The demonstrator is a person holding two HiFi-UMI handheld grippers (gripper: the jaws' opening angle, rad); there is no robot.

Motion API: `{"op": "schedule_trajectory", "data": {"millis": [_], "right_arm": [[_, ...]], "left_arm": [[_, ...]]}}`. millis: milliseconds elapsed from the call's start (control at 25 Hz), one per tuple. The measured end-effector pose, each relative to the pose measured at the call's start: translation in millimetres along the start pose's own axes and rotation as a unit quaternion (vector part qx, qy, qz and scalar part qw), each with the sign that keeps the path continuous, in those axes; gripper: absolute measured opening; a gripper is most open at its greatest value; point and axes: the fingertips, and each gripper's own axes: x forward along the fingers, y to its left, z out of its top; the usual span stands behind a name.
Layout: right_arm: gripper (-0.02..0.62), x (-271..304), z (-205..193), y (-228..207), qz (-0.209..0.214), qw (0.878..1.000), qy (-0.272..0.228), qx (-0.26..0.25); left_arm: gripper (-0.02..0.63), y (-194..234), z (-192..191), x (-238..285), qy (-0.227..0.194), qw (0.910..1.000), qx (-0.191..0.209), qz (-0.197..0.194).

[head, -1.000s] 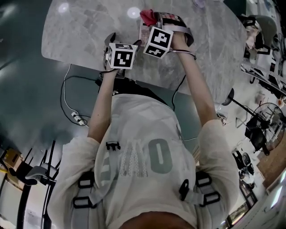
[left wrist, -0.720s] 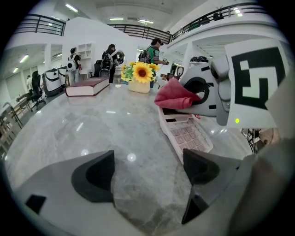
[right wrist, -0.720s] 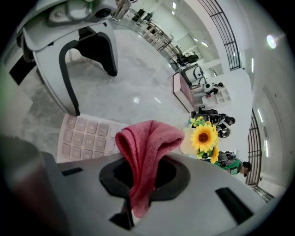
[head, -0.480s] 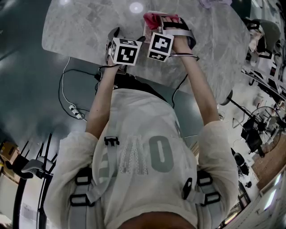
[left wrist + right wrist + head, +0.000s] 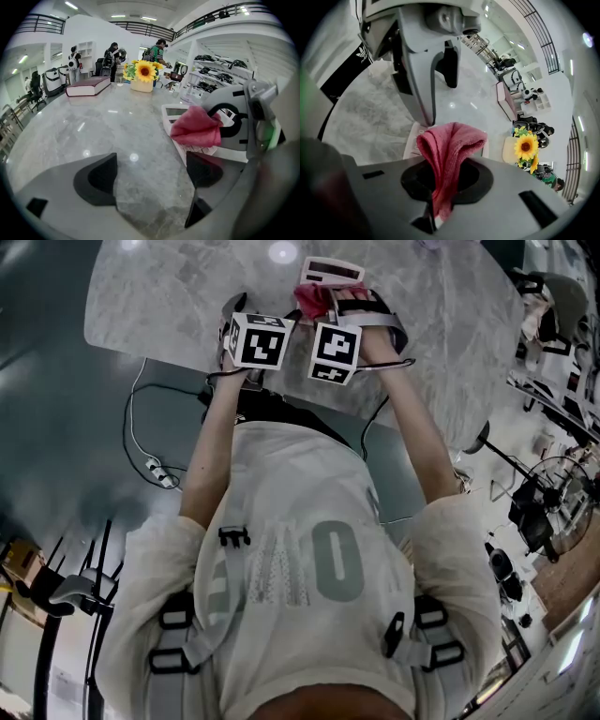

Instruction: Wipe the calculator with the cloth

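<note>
A white calculator [image 5: 331,270] lies on the marble table [image 5: 169,296], its display end pointing away from me. My right gripper [image 5: 323,304] is shut on a folded red cloth [image 5: 311,298] that rests on the calculator's near part. In the right gripper view the cloth [image 5: 449,140] bulges out from between the jaws, over the calculator [image 5: 411,144]. My left gripper [image 5: 246,317] is open and holds nothing, just left of the calculator. In the left gripper view only bare marble lies between its jaws [image 5: 150,173], with the cloth [image 5: 197,127] and calculator [image 5: 176,115] to the right.
A sunflower pot [image 5: 143,77] and a dark red book [image 5: 88,86] stand at the table's far side, with people behind them. A white cable [image 5: 148,460] lies on the floor by the table's near edge.
The right gripper has drawn the cloth toward me along the calculator, so the display end now shows beyond the cloth. The left gripper has stayed open beside it.
</note>
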Motion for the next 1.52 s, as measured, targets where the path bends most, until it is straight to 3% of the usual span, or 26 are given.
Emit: {"op": "schedule_trajectory", "data": {"millis": [360,720,1360,1520], "right_arm": [[0.054,-19,9,38,0.023,1.0,-0.013,0.006],[0.054,-22,14,48,0.056,0.995,-0.021,0.083],[0.054,-24,14,49,0.052,0.993,-0.035,0.098],[0.054,-27,1,26,0.045,0.992,-0.04,0.112]], "left_arm": [[0.462,-1,0,-2,0.003,1.0,0.002,0.0],[0.462,1,0,-1,0.002,1.0,0.003,-0.001],[0.462,2,0,-2,0.006,1.0,0.006,0.001],[0.462,0,1,-2,0.007,1.0,0.002,0.001]]}}
